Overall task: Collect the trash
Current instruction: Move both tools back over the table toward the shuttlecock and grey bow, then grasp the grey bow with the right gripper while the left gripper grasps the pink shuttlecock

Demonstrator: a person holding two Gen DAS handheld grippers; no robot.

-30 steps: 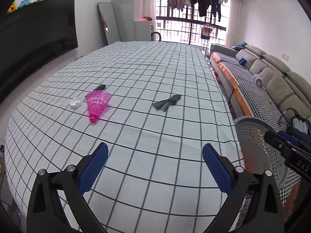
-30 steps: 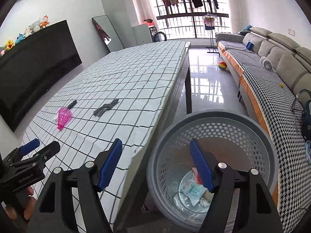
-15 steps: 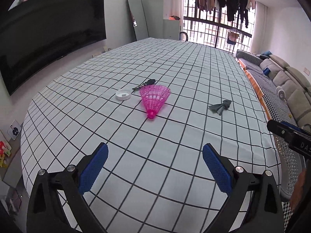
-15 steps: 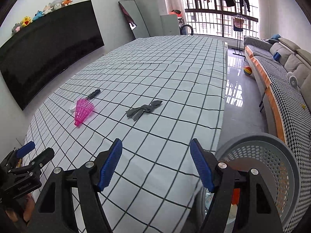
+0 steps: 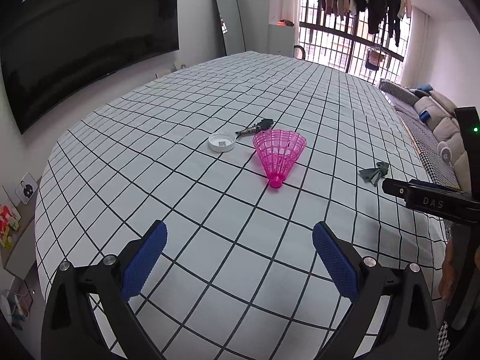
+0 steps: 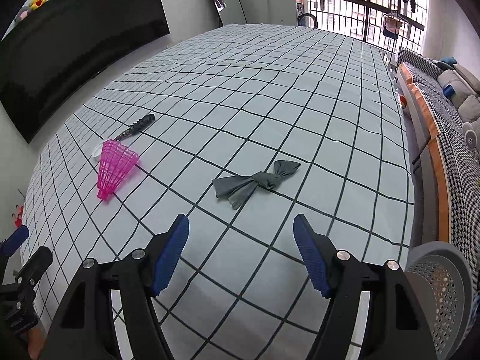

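checked tablecloth (image 6: 270, 96), both tongs spread and empty, left (image 5: 238, 255), right (image 6: 241, 250) marked "das", pink shuttlecock (image 5: 277, 154)

black two-finger grippers (image 5: 238, 241), blue textured pads (image 6: 171, 255), silver screws (image 6: 342, 255)

- Tablecloth (image 6: 270, 96) — matt cloth, lightly creased.
- Pink shuttlecock (image 6: 115, 166) — glossy translucent plastic.
- Grey knotted rag (image 6: 255, 181) — soft matt fabric.
- White lid (image 5: 222, 141) — smooth plastic.
- Basket (image 6: 441, 285) — matt perforated plastic.
- Gripper pads (image 6: 171, 255) — rough, textured blue.
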